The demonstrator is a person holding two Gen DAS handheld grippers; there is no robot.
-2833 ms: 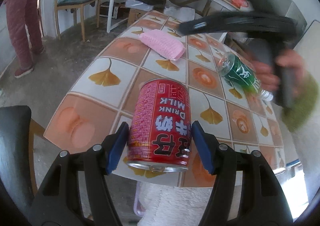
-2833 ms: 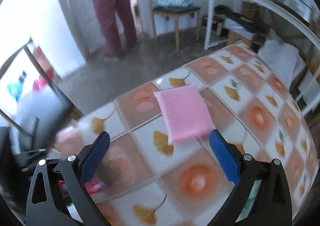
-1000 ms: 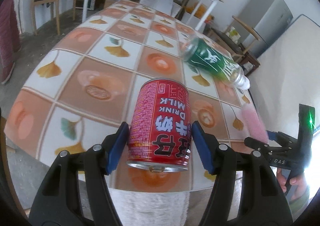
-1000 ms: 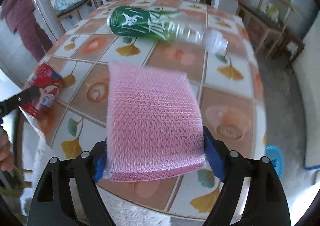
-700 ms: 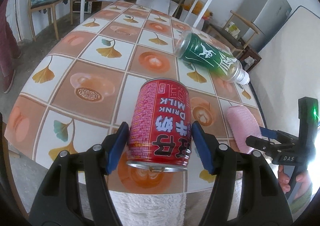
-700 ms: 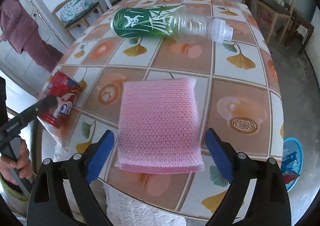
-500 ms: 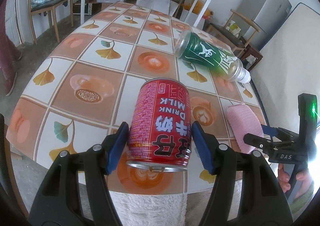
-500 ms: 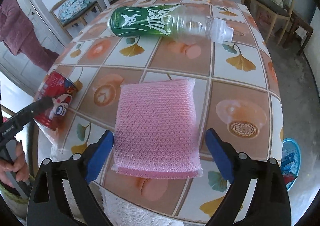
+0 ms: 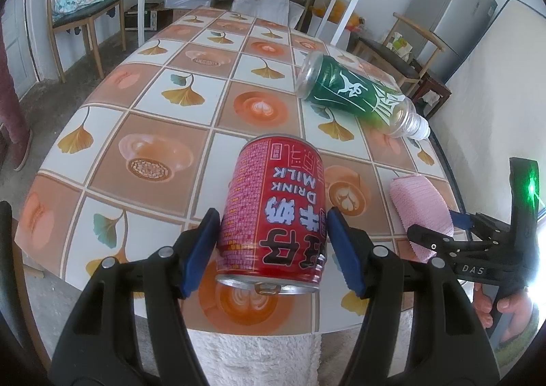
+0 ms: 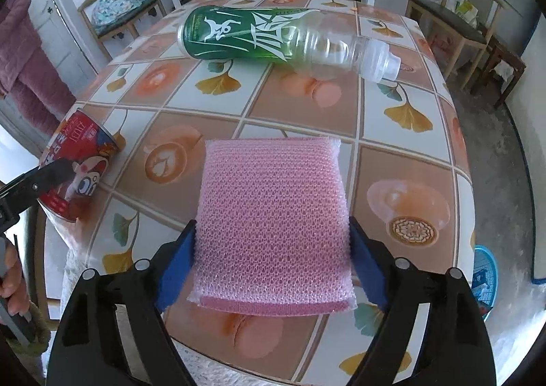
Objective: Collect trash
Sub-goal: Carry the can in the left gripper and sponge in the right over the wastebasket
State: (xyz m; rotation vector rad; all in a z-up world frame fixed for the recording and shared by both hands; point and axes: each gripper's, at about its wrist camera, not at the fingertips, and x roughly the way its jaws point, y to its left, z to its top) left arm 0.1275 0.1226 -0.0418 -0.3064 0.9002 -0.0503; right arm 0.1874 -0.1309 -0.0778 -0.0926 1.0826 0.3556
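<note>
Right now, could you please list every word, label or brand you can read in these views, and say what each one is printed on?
"DRINK MILK": on the red can, upside down in the left wrist view.
"DAS": on the right gripper body.
Large characters on the can, white script on the green bottle: not Latin letters; I cannot read them.
Can's fine print: too small.

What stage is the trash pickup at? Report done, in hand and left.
Done: nothing visibly binned; no bin identifiable.
In hand: the left hand-held gripper is clamped on the red milk can. The right hand-held gripper is closing around the pink scrub pad, its pads at the pad's sides.
Left: the green-labelled plastic bottle lies on its side on the tiled table, untouched.
</note>
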